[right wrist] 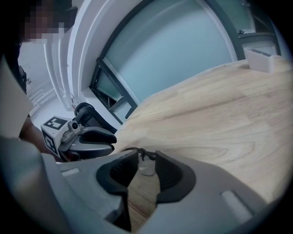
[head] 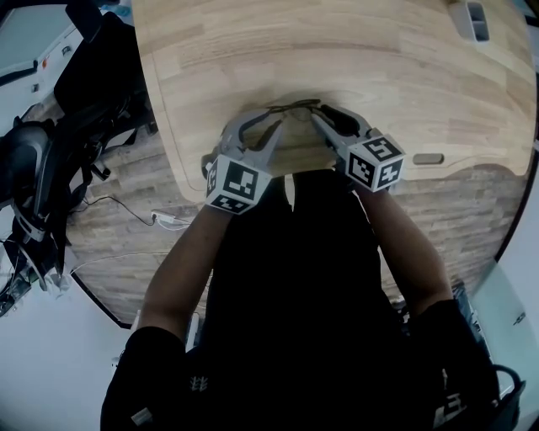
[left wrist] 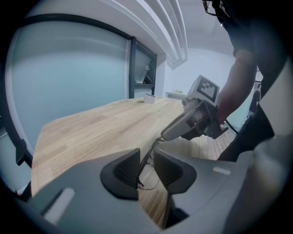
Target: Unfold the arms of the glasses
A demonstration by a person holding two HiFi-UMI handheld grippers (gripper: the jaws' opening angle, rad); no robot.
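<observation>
A thin dark-framed pair of glasses [head: 295, 107] hangs between both grippers over the near edge of the wooden table [head: 337, 50]. My left gripper [head: 271, 119] comes in from the left. In the left gripper view its pads [left wrist: 126, 171] stand close together, shut on the glasses' frame [left wrist: 149, 153], with a lens rim below. My right gripper [head: 317, 116] reaches in from the right. In the right gripper view its jaws [right wrist: 142, 164] stand apart, and the dark frame [right wrist: 139, 154] and a lens sit between the pad tips with no pad pressing on them.
A small white tray [head: 472, 18] stands at the table's far right corner. The table's curved near edge runs just below the grippers. Off to the left, on the floor, are a dark chair [head: 50, 168] and cables. My arms and dark clothing fill the lower middle.
</observation>
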